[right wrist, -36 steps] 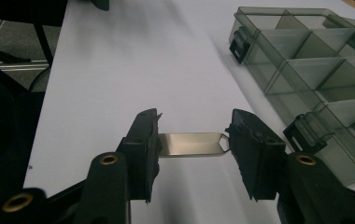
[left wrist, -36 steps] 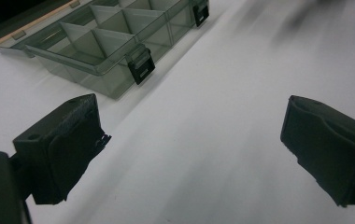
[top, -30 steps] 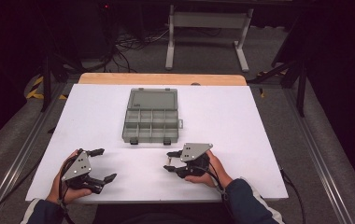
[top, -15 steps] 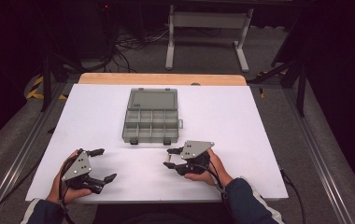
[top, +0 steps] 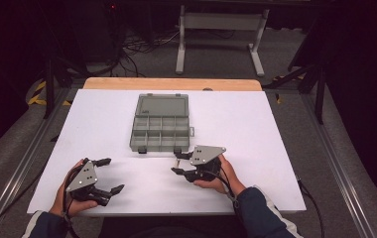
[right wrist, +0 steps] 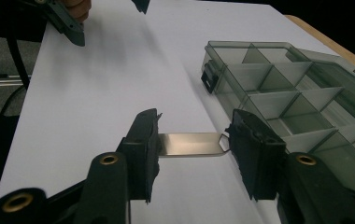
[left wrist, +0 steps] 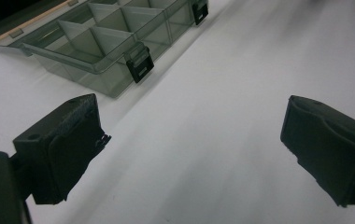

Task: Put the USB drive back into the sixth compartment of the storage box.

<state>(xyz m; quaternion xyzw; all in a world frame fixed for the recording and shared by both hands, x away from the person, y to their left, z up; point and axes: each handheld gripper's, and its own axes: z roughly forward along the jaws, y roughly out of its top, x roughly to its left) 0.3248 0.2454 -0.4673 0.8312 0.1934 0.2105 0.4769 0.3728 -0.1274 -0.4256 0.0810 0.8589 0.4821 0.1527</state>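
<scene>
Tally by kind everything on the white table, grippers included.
Compartment box: 1
Metal strip: 1
Grippers: 2, the left gripper and the right gripper
Total: 4

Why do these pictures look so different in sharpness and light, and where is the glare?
High view: the white table is brightly lit, the surroundings nearly black, detail soft. Left gripper view: the close jaws are blurred, the organizer box sharper, with soft shadow streaks on the table. Right gripper view: the metal strip between the jaws glints with reflected light, and the box's clear walls shine faintly.
</scene>
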